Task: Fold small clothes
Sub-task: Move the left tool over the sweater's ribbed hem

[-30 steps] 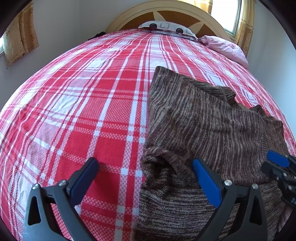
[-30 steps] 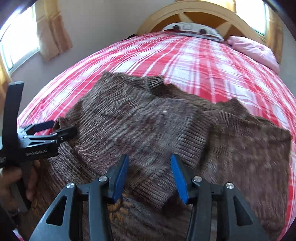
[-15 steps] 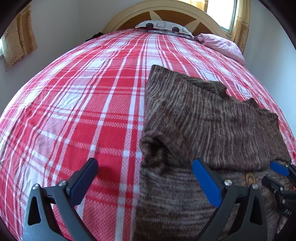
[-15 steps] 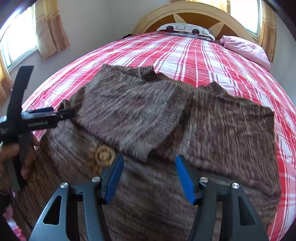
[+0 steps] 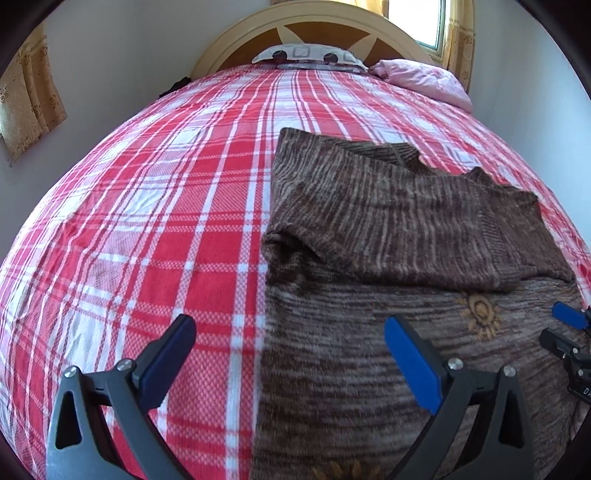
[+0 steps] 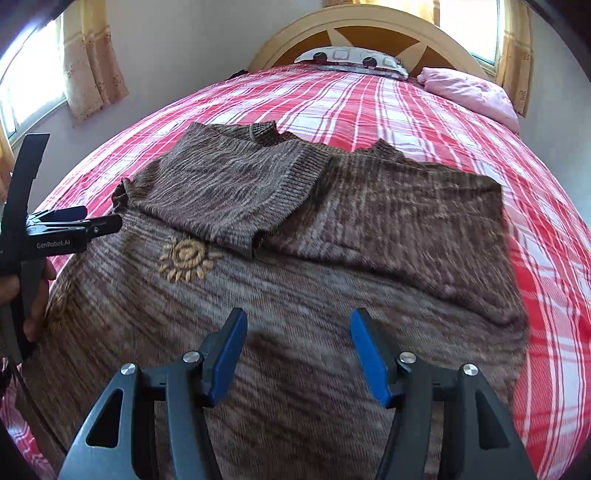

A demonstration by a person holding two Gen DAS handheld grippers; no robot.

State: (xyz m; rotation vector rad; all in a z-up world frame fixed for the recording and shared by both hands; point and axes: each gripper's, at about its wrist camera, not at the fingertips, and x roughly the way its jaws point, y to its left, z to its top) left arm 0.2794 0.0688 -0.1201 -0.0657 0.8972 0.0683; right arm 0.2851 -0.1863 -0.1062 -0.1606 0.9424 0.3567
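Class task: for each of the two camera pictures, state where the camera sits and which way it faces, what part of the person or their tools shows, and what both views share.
Left wrist: on the left gripper, looking down along the bed toward the headboard; its open fingers and the right gripper's tip show.
Right wrist: on the right gripper, over the sweater, facing the headboard; its open, empty fingers, the left gripper and a hand show.
Shared: sweater, sun motif, bed, pillow, pink cloth.
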